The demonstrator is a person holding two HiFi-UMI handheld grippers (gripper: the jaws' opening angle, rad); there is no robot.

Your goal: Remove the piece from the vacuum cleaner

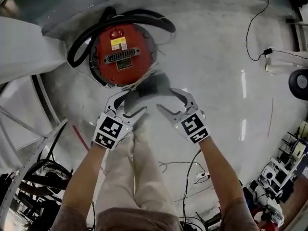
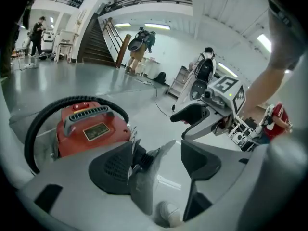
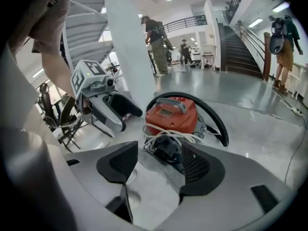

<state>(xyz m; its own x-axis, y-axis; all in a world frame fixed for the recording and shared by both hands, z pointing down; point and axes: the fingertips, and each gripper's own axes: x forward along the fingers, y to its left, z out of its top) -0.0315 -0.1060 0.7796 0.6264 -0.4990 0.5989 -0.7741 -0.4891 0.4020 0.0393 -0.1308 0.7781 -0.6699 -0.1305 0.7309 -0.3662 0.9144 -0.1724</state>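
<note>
Lying between the tongs: a dark grey piece, at the near edge of the red vacuum cleaner, which stands on the floor with its black hose looped around it.
Left tongs: jaws wide apart and clamped on nothing. In the left gripper view the piece rests against the inner face of the left-hand pad, and a clear gap separates it from the other pad.
Right tongs: jaws also apart, gripping nothing. In the right gripper view they straddle the piece's end, where a black ribbed part sits under a bundle of white cord.
Piece's direction: straight ahead of both tongs, between them and the vacuum cleaner.
Long axis: it seems to run from the vacuum cleaner's body back towards the person, roughly in line with both pairs of jaws.
Nearer hand: the left, by a little, since one of its pads already touches the piece. The right is level with it on the other side.
Attachment: I cannot tell whether the piece is joined to the vacuum cleaner or only lies against it.
Next move, as a judgement: close on the piece and draw it back along that axis.
</note>
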